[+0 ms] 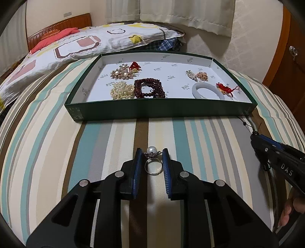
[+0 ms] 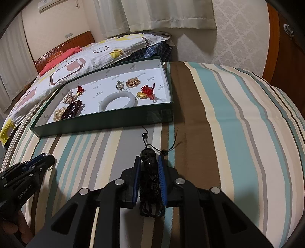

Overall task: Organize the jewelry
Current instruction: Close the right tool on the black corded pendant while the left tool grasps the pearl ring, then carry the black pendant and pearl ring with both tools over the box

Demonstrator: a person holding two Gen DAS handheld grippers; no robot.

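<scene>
A silver ring with a white pearl (image 1: 152,149) lies on the striped bedsheet. My left gripper (image 1: 152,155) is shut on it, both pads touching the ends of its setting. My right gripper (image 2: 149,157) is shut on a black beaded cord pendant (image 2: 147,152), whose cords trail forward over the sheet and back between the fingers. Beyond both stands a shallow green tray (image 1: 162,110) with a white lining. It holds a white bangle (image 1: 207,91), dark red beads (image 1: 149,88), a pearl cluster (image 1: 122,91), a brooch (image 1: 122,73) and a red knot charm (image 1: 224,87).
A patterned quilt (image 1: 80,43) is heaped behind the tray, against a wooden headboard (image 1: 57,26). A wooden cupboard (image 1: 286,63) stands at the right of the bed. Curtains (image 1: 181,13) hang at the back. A hand (image 1: 291,209) grips the right gripper's handle.
</scene>
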